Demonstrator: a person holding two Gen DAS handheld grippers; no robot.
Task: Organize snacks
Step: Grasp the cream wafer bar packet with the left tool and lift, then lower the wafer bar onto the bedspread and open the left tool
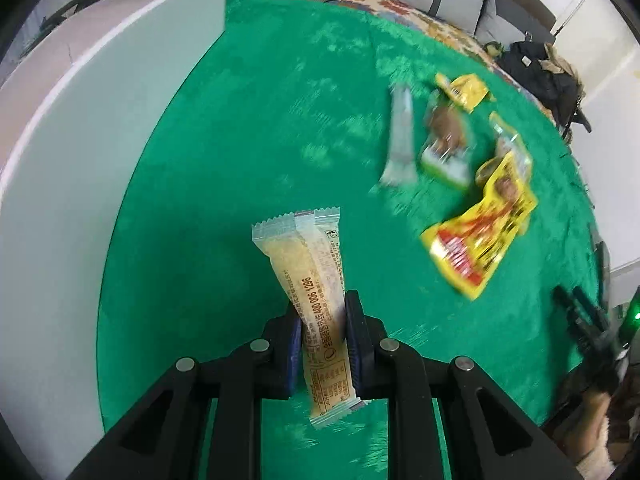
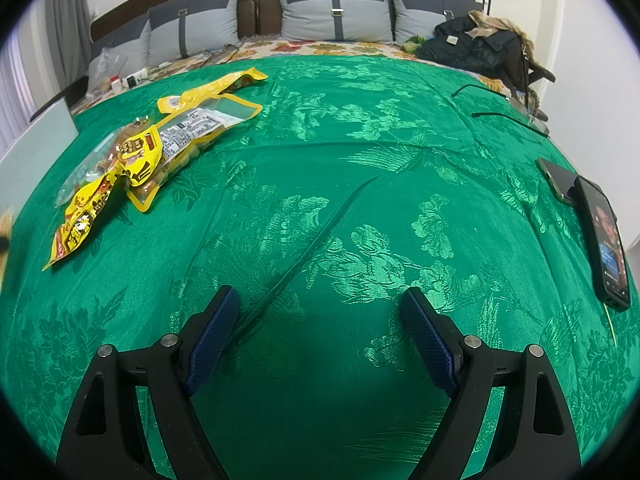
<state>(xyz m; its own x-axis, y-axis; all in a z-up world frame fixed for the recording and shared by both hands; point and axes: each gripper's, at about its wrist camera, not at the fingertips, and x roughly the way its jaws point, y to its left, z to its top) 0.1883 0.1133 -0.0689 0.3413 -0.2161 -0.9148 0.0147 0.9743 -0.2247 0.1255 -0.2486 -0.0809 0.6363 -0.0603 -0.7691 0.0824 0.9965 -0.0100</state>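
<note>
Your L gripper (image 1: 322,308) points steeply down, pads clamped on a long beige snack bar (image 1: 316,304) lifted over the green bedspread (image 1: 224,152). Your R gripper (image 2: 320,304) hovers wide open, nothing in it. White box (image 1: 52,128) at left; yellow snack packs (image 1: 480,232) beyond; phone (image 2: 606,240) right; pillows (image 2: 332,12) at back.

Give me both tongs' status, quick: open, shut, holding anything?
Left tongs: shut on the pale snack bar.
Right tongs: open, empty, over the green cloth.
</note>
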